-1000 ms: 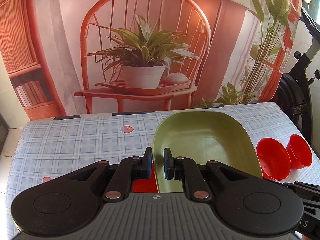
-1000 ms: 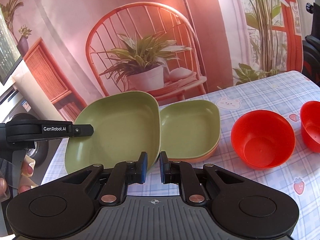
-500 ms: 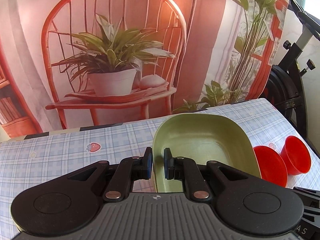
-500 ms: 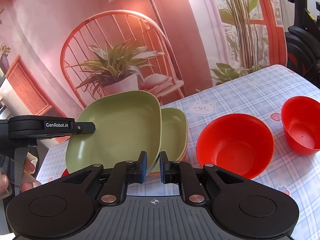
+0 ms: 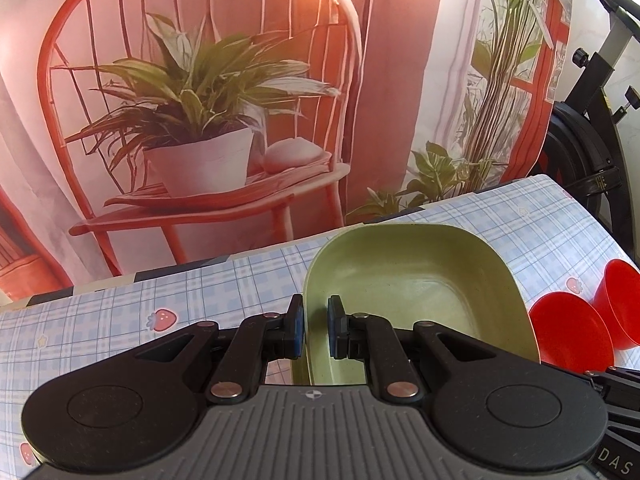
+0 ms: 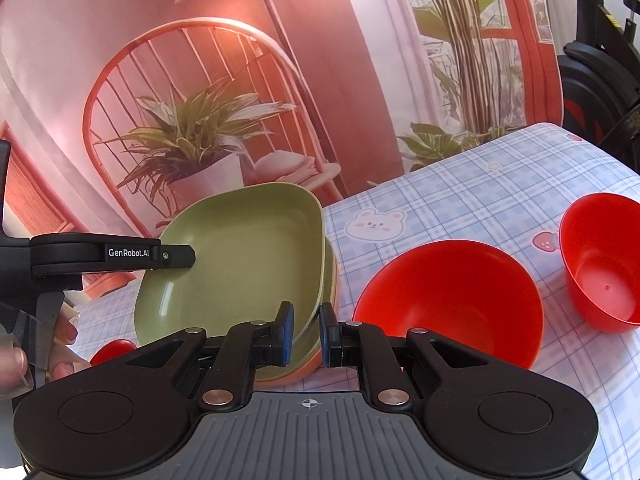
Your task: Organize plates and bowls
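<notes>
Both my claws pinch one green plate (image 6: 240,264): left claw (image 5: 315,326) on its left rim, right claw (image 6: 306,330) on its near-right rim. It hangs tilted directly above the plate stack (image 6: 330,280). Two red bowls (image 6: 452,300) sit to the right.

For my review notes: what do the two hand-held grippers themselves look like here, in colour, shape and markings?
Both match. The left hand-held gripper and the right hand-held gripper have black linkage arms with silver pivot pins, blue pads on the fingers, two round black discs and a ribbed grey body with a small crosshair mark. Seen side-on from the right wrist, the left one bears white "GenRobot.AI" lettering. No cables or sleeves show.
</notes>
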`<state>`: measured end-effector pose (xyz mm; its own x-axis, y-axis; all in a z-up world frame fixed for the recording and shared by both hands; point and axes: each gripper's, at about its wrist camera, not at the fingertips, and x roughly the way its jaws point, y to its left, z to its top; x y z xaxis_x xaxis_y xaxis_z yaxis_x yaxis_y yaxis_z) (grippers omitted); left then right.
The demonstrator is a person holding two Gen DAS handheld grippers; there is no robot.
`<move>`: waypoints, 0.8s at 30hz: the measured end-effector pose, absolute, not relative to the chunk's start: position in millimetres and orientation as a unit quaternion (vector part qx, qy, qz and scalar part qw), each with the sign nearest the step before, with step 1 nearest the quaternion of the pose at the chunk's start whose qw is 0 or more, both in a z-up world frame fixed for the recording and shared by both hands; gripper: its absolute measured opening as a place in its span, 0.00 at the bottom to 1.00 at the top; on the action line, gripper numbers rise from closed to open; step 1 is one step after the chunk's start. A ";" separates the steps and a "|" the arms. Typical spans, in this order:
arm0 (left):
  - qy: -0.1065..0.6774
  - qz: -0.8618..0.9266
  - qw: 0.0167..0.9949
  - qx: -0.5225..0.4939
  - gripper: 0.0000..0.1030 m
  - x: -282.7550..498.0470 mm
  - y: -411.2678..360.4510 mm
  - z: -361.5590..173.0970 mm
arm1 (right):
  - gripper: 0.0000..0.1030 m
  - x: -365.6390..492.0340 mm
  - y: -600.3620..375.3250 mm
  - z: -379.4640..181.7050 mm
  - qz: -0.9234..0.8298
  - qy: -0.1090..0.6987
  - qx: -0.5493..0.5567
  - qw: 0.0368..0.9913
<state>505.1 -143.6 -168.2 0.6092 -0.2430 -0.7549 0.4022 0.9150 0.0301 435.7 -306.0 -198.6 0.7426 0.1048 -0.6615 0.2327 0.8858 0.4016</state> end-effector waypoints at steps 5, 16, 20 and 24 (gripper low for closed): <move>0.400 -0.183 0.891 0.115 0.13 506.1 -147.8 -173.4 | 0.12 438.4 -305.1 -204.7 -0.039 0.363 0.241 0.899; 0.406 -0.178 0.886 0.134 0.13 508.9 -146.9 -184.8 | 0.13 441.0 -303.0 -208.1 -0.037 0.366 0.236 0.900; 0.405 -0.175 0.888 0.133 0.14 509.2 -146.0 -187.0 | 0.13 441.5 -302.4 -208.4 -0.038 0.366 0.235 0.900; 0.409 -0.171 0.886 0.136 0.14 511.3 -145.9 -190.6 | 0.13 443.8 -300.1 -209.5 -0.038 0.370 0.231 0.899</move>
